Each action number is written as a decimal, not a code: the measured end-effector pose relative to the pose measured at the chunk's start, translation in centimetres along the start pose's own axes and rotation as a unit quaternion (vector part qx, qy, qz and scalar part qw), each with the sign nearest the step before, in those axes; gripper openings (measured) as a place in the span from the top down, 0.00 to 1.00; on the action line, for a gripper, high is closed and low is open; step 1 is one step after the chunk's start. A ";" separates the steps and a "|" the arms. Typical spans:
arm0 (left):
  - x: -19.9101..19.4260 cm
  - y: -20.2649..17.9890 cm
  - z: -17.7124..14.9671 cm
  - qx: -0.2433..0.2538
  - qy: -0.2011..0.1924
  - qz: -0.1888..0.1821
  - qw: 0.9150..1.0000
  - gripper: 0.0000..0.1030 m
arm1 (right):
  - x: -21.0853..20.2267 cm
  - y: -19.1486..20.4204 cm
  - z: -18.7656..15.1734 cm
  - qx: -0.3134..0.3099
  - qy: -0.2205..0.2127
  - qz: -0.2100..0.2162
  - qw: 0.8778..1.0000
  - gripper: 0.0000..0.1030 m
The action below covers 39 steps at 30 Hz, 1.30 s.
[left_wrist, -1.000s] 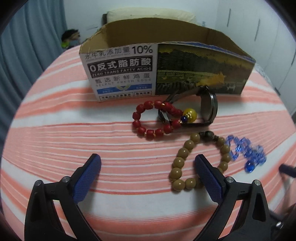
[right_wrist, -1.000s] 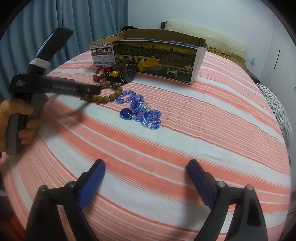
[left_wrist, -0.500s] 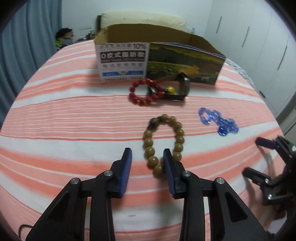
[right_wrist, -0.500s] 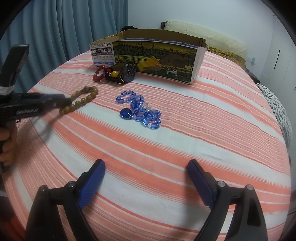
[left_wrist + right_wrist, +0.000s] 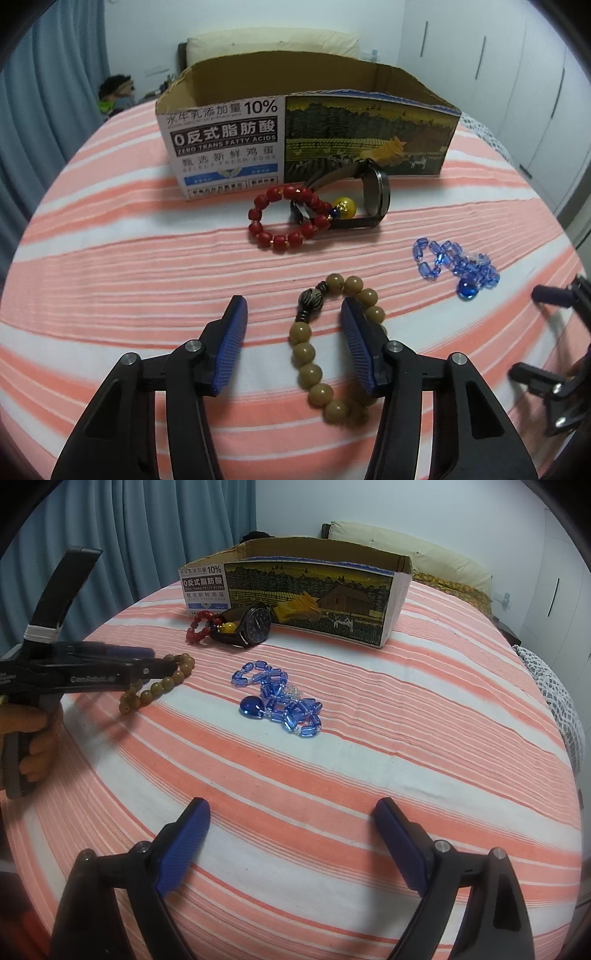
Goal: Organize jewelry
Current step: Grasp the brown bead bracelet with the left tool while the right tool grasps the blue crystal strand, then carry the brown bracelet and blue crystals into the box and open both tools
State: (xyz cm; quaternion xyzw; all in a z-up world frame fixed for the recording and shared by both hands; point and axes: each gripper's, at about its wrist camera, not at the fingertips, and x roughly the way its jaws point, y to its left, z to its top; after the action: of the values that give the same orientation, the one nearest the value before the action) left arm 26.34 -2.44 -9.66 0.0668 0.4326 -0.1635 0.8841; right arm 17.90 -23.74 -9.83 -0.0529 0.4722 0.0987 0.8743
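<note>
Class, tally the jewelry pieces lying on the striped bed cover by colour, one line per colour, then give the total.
Red bead bracelet: 1
Tan bead bracelet: 1
Blue glass bead strand: 1
Dark wristwatch: 1
Total: 4

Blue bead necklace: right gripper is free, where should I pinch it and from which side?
Grip the blue bead necklace across its dense clump by the large teardrop bead, right gripper descending from above. It lies heaped flat on the bedspread, so a loose end strand would probably slip.
</note>
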 end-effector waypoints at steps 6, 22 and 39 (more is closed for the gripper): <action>0.2 -0.5 -0.1 0.007 -0.006 -0.004 1.000 0.65 | 2.1 0.1 3.8 -0.012 0.022 0.023 0.999 0.10; -1.9 0.6 -1.3 -0.031 -0.013 -0.068 0.997 0.90 | 2.1 -0.2 5.8 0.003 -0.008 0.053 0.999 0.84; -9.3 1.6 -0.5 -0.076 -0.056 -0.061 0.994 0.90 | -5.9 -0.3 5.2 0.044 -0.045 0.083 0.995 0.84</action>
State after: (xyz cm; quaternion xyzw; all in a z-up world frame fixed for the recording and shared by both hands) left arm 21.23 1.34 -2.72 -0.0360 0.3964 -0.1876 0.8980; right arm 19.05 -23.79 -2.00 0.0296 0.4395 0.1528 0.8847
